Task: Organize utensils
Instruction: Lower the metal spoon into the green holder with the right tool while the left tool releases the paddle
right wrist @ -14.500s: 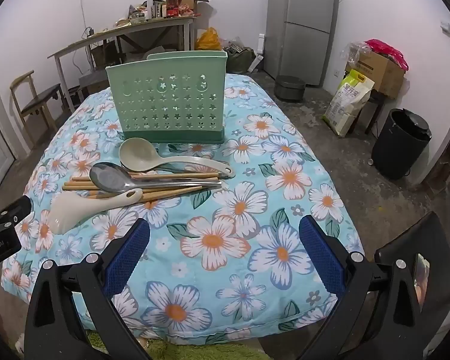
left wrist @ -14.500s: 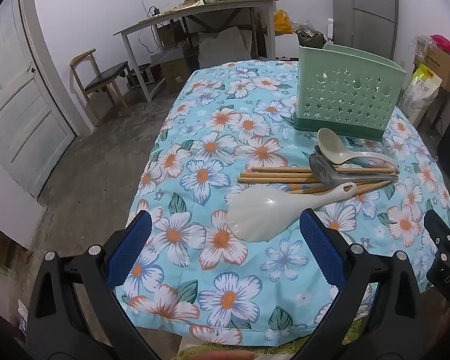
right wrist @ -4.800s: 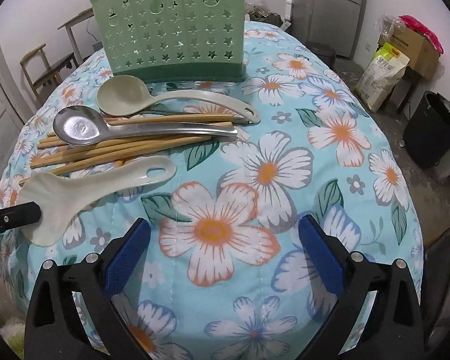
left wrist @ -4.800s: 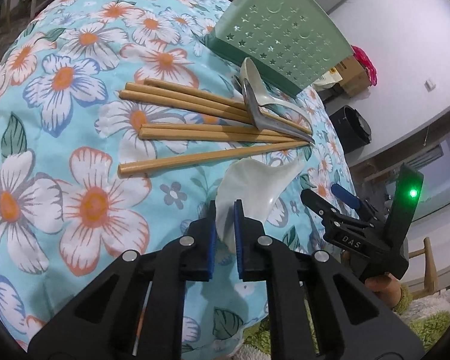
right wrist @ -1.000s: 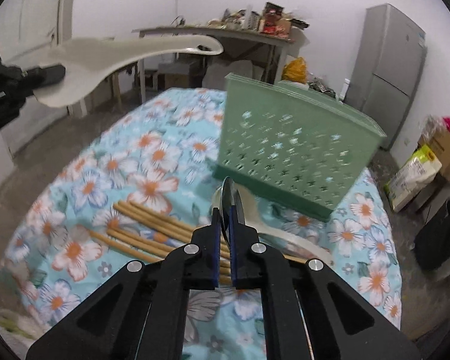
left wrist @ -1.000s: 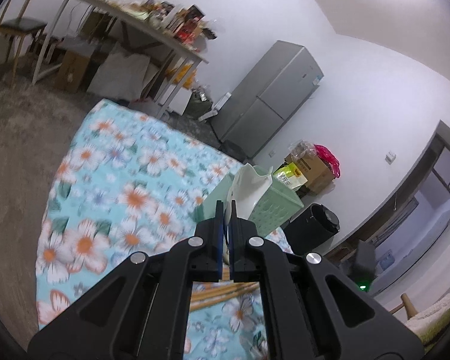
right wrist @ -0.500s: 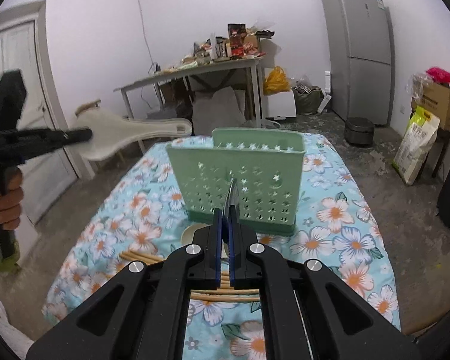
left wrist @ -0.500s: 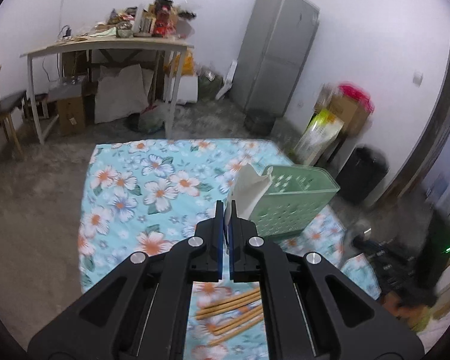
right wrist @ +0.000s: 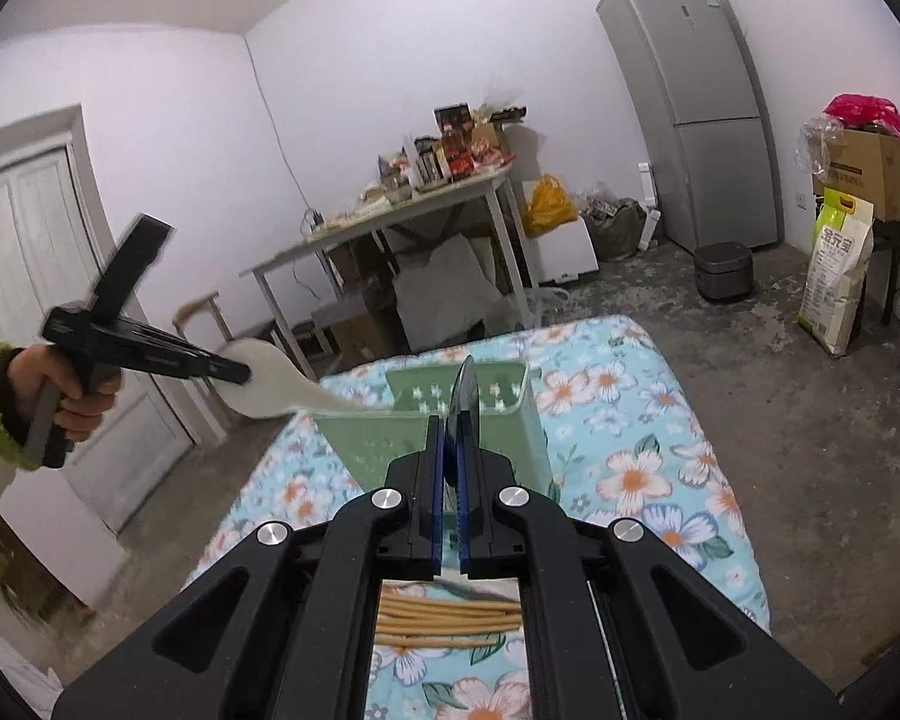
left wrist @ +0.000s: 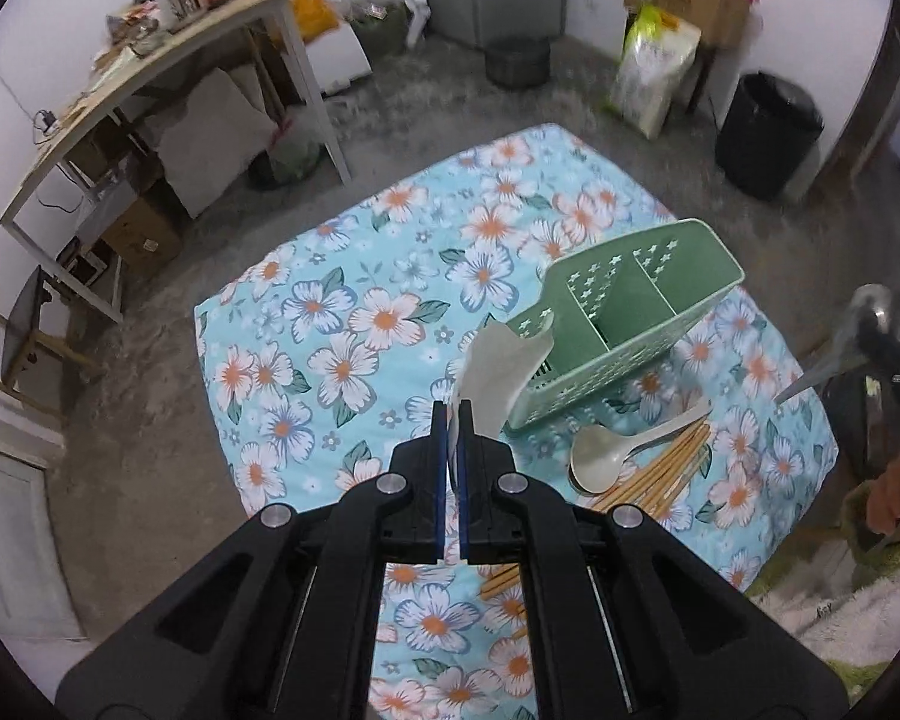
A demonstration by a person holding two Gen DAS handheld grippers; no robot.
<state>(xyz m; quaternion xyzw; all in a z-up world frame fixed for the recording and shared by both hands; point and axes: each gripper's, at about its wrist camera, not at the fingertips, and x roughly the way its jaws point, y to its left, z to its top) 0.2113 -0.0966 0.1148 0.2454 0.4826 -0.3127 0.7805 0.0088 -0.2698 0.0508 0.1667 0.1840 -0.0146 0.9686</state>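
Observation:
My left gripper (left wrist: pixel 449 420) is shut on the blade of a white rice paddle (left wrist: pixel 498 372) and points steeply down over the floral table. In the right wrist view the paddle (right wrist: pixel 270 384) slants down, its handle end at the left top edge of the green utensil holder (right wrist: pixel 510 414). The holder (left wrist: pixel 624 324) shows open divided compartments with nothing in them. My right gripper (right wrist: pixel 449 450) is shut on a metal spoon (right wrist: pixel 465 402), seen edge-on in front of the holder. A cream ladle (left wrist: pixel 606 462) and wooden chopsticks (left wrist: pixel 654 474) lie on the cloth.
The table's flowered cloth (left wrist: pixel 342 324) ends at bare concrete floor on all sides. A cluttered work table (right wrist: pixel 402 210), a grey fridge (right wrist: pixel 702 108), a rice bag (right wrist: pixel 834 270) and a black bin (left wrist: pixel 768 132) stand around the room.
Both hands have risen. The left gripper has tipped down to look into the holder, bringing the paddle handle to the holder's left end. The spoon stays clamped in the right gripper.

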